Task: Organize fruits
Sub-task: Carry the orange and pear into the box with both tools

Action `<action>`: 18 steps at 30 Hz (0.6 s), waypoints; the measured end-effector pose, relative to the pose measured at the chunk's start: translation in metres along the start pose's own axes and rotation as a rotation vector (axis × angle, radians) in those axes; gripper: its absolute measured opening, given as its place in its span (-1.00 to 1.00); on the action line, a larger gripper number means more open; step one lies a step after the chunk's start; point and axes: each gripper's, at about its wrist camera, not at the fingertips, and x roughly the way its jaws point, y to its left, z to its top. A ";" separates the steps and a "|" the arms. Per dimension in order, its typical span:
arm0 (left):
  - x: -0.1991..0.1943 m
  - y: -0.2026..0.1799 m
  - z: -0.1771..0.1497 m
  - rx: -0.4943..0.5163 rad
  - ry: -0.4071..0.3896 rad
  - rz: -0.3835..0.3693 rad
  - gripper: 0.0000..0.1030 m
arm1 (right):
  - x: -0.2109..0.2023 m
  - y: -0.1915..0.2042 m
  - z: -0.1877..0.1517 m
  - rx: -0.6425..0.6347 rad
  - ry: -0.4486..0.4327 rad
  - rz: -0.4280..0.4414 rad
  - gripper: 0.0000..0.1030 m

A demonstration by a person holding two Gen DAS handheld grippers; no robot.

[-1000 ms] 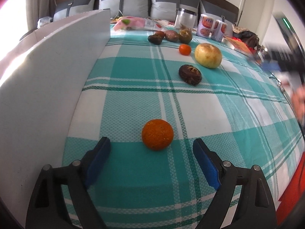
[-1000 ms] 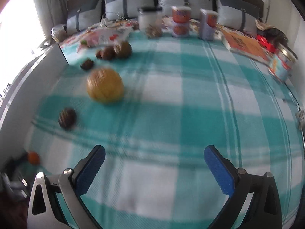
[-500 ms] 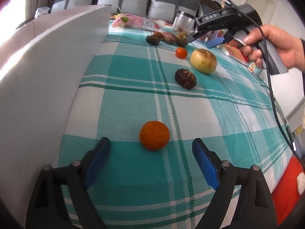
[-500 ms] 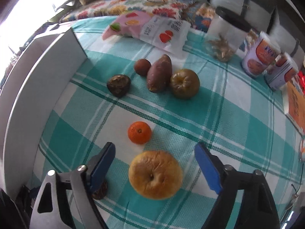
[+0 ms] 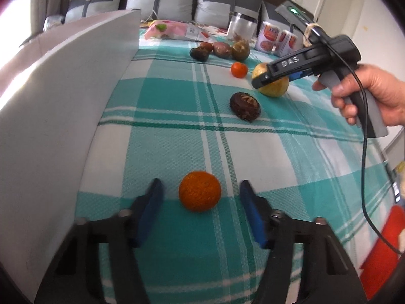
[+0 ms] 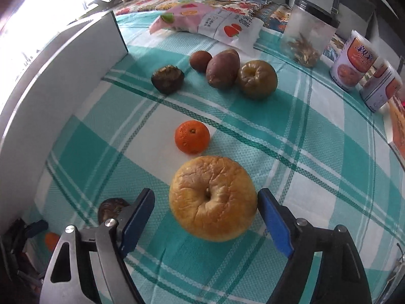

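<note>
Lowered since earlier, right gripper (image 6: pixel 206 212) straddles the apple (image 6: pixel 212 198), jaws wide, unclenched; only the left view shows left gripper (image 5: pixel 201 202) gaping around an orange (image 5: pixel 200 190), untouched.

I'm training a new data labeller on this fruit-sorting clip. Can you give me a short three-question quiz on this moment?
1. True or false: the left gripper is shut on the orange.
2. Which fruit lies between the right gripper's fingers: A) small tangerine, B) yellow apple, C) sweet potato?
3. What stands along the cloth's left edge?

Key: 1 false; 2 B; 3 white board.
</note>
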 end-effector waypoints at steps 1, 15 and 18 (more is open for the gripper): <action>0.002 -0.002 0.002 0.011 0.002 0.022 -0.43 | 0.003 -0.002 -0.001 0.022 0.015 -0.021 0.33; -0.147 0.061 0.052 -0.342 -0.113 -0.274 -0.44 | -0.119 0.067 -0.013 0.060 -0.184 0.410 0.32; -0.169 0.118 0.071 -0.455 -0.166 -0.176 -0.44 | -0.145 0.138 0.012 -0.041 -0.242 0.515 0.32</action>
